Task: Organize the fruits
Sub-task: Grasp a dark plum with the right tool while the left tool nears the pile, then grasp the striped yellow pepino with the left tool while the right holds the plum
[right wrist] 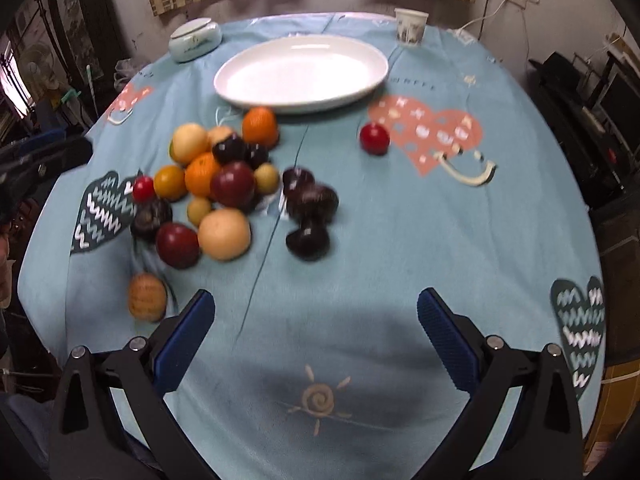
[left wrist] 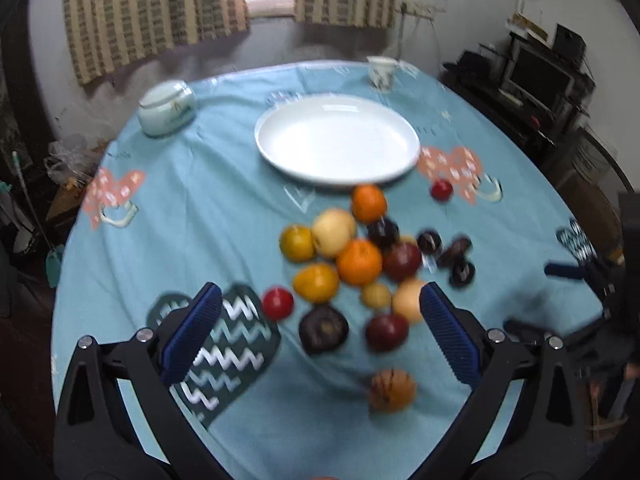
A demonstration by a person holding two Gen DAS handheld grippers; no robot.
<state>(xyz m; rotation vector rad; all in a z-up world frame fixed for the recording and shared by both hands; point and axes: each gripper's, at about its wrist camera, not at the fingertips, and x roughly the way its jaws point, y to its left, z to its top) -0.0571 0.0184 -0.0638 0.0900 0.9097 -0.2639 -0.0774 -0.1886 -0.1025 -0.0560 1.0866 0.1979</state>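
The left gripper [left wrist: 320,328] is spread wide and empty, and the fruit pile [left wrist: 352,264] lies just ahead between its fingers, so this hand is nearer. The right gripper [right wrist: 316,328], also spread, has the pile ahead to its left. Beyond the pile stands the empty white plate [left wrist: 280,152]. Only the left view shows the other gripper at its right edge.

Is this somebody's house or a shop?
Most likely a room in a home: a round table under a light blue heart-patterned tablecloth, striped curtains at a window, and a dark television screen on a cluttered shelf.
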